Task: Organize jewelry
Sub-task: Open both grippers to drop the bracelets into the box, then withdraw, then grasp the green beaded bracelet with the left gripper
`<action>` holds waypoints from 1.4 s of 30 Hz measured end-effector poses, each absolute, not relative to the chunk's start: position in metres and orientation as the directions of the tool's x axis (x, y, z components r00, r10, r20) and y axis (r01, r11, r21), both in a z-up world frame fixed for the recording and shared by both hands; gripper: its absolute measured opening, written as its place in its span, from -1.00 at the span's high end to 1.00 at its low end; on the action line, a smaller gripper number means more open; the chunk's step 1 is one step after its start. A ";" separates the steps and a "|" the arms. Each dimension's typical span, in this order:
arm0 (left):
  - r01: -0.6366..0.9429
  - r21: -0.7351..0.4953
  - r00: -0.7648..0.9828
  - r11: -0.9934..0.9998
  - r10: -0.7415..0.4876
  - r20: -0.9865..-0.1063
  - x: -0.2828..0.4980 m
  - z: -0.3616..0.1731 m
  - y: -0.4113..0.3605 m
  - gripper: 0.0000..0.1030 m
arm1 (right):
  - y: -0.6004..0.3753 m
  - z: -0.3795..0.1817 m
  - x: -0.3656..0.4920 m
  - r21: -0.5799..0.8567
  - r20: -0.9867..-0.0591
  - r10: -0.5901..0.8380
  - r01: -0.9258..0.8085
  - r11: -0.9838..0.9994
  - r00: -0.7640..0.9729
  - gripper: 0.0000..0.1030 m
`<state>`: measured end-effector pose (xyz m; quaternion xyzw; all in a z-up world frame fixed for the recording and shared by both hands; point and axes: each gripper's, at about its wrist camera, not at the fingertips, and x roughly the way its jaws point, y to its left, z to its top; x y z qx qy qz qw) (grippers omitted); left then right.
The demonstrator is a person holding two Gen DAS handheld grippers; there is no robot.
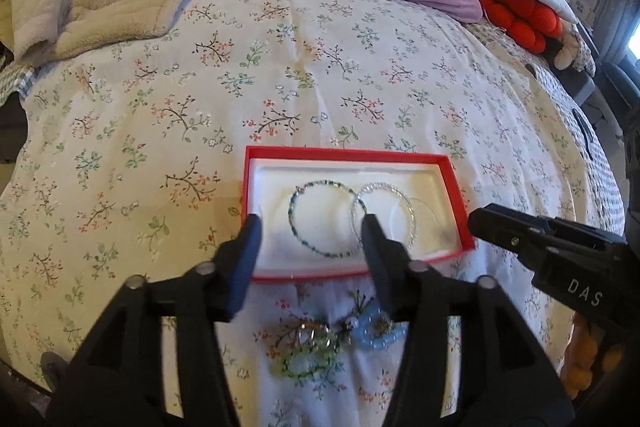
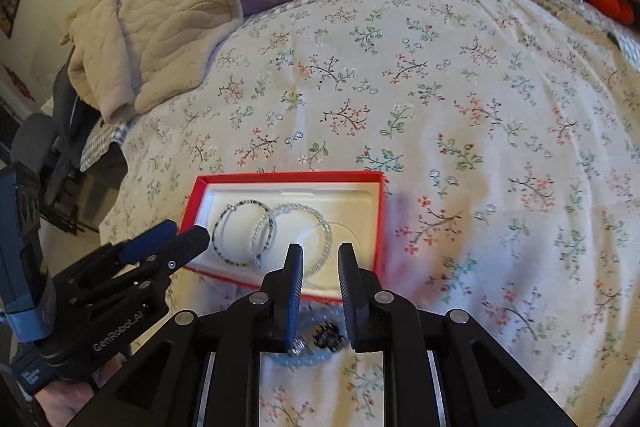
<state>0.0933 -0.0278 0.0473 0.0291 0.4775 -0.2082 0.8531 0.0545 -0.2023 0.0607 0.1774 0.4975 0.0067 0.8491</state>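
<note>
My left gripper (image 1: 310,231) hangs over the near edge of the red box (image 1: 348,157) with its fingers spread and nothing between them. Inside lie a teal beaded bracelet (image 1: 296,227) and a clear beaded bracelet (image 1: 410,211), overlapping. My right gripper (image 2: 320,255) stands slightly parted and empty; loose jewelry (image 1: 340,339) sits on the floral bedspread (image 1: 320,75) just in front of the box.

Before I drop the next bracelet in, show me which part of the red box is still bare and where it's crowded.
Free: the white lining at the left end of the red box, between its left wall and the teal beaded bracelet, and a strip along the far wall. Crowded: the middle and right, where the clear beaded bracelet overlaps the teal one. Also crowded: the loose jewelry pile on the bedspread before the box.
</note>
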 end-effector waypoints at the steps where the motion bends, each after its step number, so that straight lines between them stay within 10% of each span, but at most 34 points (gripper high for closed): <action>1: 0.386 -0.145 0.459 0.911 -0.326 -0.827 0.090 0.049 -0.027 -0.18 | -0.203 0.062 0.051 0.299 -0.845 0.181 0.164 0.940 0.504 0.63; 9: 0.377 -0.116 0.438 0.919 -0.287 -0.852 0.071 0.047 -0.017 -0.44 | -0.202 0.065 0.028 0.261 -0.859 0.158 0.151 0.953 0.488 0.55; 13: 0.367 -0.147 0.378 0.919 -0.291 -0.879 0.064 0.039 -0.009 -0.44 | -0.201 0.061 0.018 0.248 -0.868 0.146 0.158 0.956 0.474 -0.28; 34: 0.274 -0.267 0.188 0.924 -0.324 -0.927 0.058 -0.001 0.020 -0.43 | -0.210 0.030 -0.004 0.188 -0.934 0.096 0.246 0.951 0.343 -0.49; 42: 0.265 -0.243 0.150 0.933 -0.289 -0.945 0.059 -0.018 0.015 0.11 | -0.210 0.029 -0.002 0.187 -0.935 0.094 0.249 0.950 0.341 -0.49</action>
